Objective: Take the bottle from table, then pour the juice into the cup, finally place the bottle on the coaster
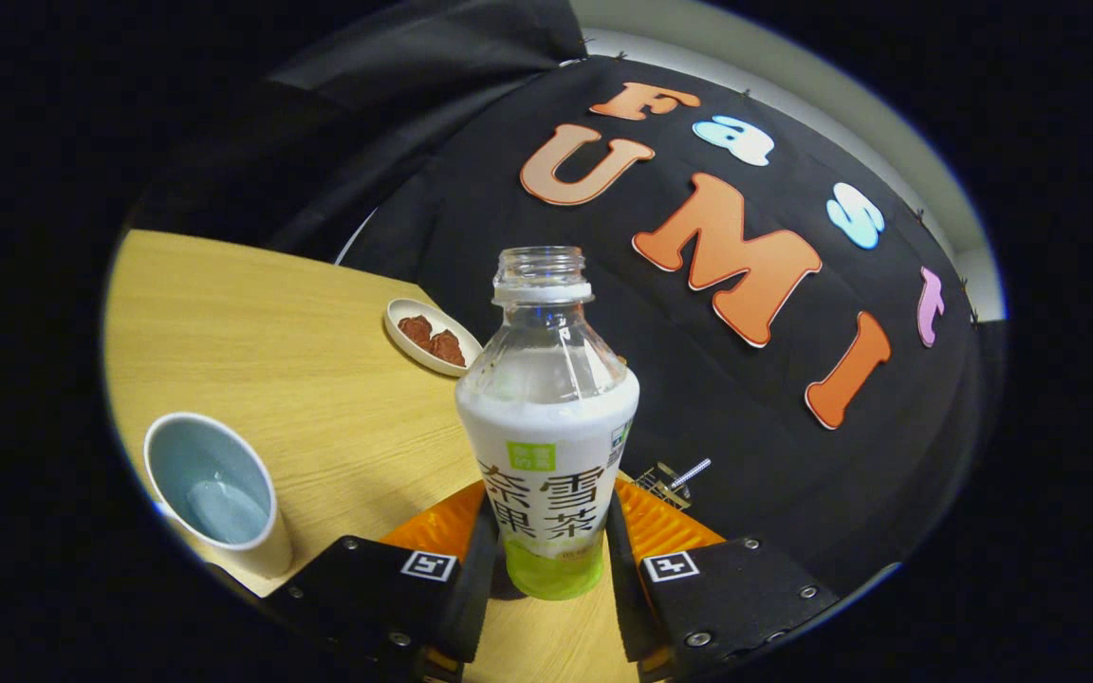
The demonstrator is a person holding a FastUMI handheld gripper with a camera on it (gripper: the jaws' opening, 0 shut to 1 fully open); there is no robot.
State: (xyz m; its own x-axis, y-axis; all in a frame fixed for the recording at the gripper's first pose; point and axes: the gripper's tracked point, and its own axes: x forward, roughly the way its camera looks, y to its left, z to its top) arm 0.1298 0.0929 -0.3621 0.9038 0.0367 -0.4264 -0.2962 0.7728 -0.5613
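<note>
Jaws clamped on the uncapped clear plastic juice bottle (546, 427), lifted off the wooden bench (300, 379). White paper cup (214, 493) sits off left; tilting too quickly could splash past its rim.

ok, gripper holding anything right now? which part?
Yes: the gripper is shut on the bottle, both fingers pressing the lower labelled body near its base; the open neck is free.

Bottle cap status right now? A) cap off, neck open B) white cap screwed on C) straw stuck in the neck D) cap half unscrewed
A: the bottle stands between the jaws of the gripper with its threaded neck bare and open at the top, no cap or straw on it.
</note>
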